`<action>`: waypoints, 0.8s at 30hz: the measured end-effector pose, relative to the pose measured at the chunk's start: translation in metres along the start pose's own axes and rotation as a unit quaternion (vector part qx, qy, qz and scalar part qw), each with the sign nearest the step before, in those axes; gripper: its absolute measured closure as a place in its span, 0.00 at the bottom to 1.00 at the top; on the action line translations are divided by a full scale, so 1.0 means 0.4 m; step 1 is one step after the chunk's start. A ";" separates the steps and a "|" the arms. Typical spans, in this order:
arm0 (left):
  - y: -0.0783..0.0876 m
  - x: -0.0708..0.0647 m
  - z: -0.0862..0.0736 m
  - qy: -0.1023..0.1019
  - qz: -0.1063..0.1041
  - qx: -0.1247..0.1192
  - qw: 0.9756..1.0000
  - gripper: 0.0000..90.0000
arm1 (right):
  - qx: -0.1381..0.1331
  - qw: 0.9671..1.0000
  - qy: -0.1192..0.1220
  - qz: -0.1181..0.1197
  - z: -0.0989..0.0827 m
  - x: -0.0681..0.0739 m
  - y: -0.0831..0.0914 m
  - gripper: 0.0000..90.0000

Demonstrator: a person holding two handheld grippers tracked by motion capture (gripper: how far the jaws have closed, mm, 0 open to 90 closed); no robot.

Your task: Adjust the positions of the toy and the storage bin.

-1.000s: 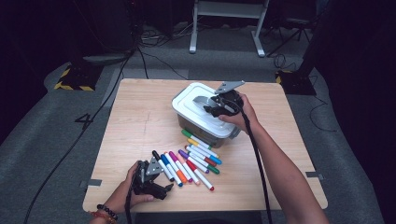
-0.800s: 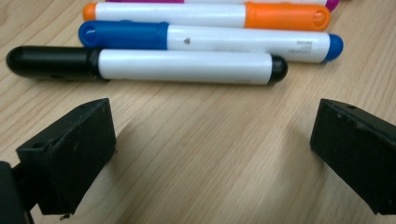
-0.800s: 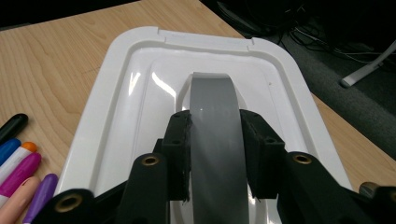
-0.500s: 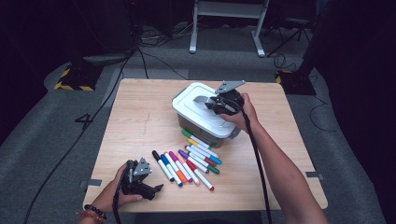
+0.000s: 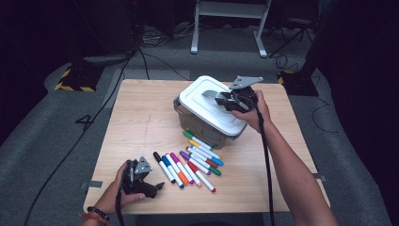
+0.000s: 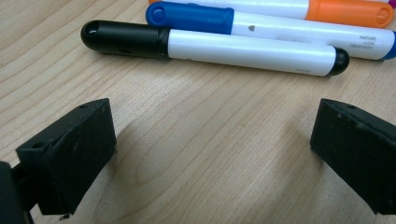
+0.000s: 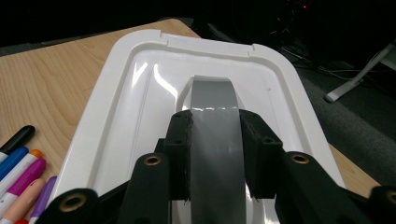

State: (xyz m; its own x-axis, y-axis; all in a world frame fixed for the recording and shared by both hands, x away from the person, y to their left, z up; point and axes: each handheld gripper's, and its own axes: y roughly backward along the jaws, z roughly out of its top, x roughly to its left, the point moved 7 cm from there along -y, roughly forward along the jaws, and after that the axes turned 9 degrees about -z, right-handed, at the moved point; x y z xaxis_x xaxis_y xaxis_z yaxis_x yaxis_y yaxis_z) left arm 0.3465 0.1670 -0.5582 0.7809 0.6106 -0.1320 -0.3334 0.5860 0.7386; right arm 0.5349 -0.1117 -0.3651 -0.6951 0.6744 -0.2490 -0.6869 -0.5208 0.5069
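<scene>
Wooden table (image 5: 141, 117) in a dark room, markers spread near its front edge.

At about seven o'clock on the tabletop, the left gripper (image 5: 141, 181) rests with its jaws spread wide and nothing between them, the black marker (image 6: 210, 46) just ahead. Beside it lies the row of markers (image 5: 188, 165). Toward one o'clock sits the clear box (image 5: 202, 125), its white lid (image 5: 207, 106) tilted, and the right gripper (image 7: 215, 140) has just closed, pinching the lid's grey handle (image 7: 212, 98).
</scene>
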 end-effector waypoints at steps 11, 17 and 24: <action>-0.001 0.001 0.002 -0.006 -0.005 0.000 1.000 0.01 | -0.001 0.998 -0.030 -0.057 -0.071 -0.138 0.115 0.74; -0.001 0.001 0.002 -0.006 -0.004 0.000 1.000 0.01 | 0.010 0.995 -0.045 -0.088 -0.131 -0.205 0.166 0.74; -0.001 0.001 0.001 -0.005 -0.004 0.000 1.000 0.01 | 0.020 0.991 -0.069 -0.117 -0.205 -0.260 0.204 0.74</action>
State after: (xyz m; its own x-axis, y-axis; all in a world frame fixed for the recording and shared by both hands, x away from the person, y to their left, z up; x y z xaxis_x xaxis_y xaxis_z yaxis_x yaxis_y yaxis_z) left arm 0.3472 0.1666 -0.5582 0.7890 0.6002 -0.1311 -0.3270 0.5909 0.7375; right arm 0.5338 -0.2673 -0.3654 -0.4805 0.8409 -0.2490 -0.8146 -0.3229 0.4818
